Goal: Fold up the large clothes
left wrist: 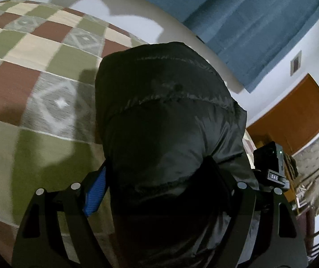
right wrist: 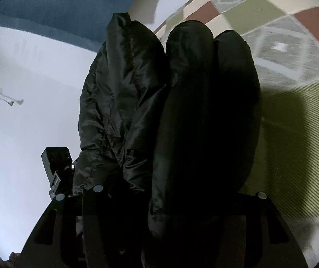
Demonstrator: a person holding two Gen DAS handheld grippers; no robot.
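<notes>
Over the checked bedspread (left wrist: 47, 71), near its far edge by the blue curtain (left wrist: 248, 17), we hold a black puffer jacket (left wrist: 163, 111) bunched in thick quilted rolls; we judge it light, soft, springy and slick-shelled, so it will likely slide and puff back open. Our left gripper (left wrist: 159, 189) and right gripper (right wrist: 170, 201) each have their jaws spread around a fat wad of it, and we would rather take hold along a stitched seam or hem.

black puffer jacket (left wrist: 166, 120) | quilted, shiny | bunched in thick folds | lifted above checkered bedspread (left wrist: 36, 71)
</notes>
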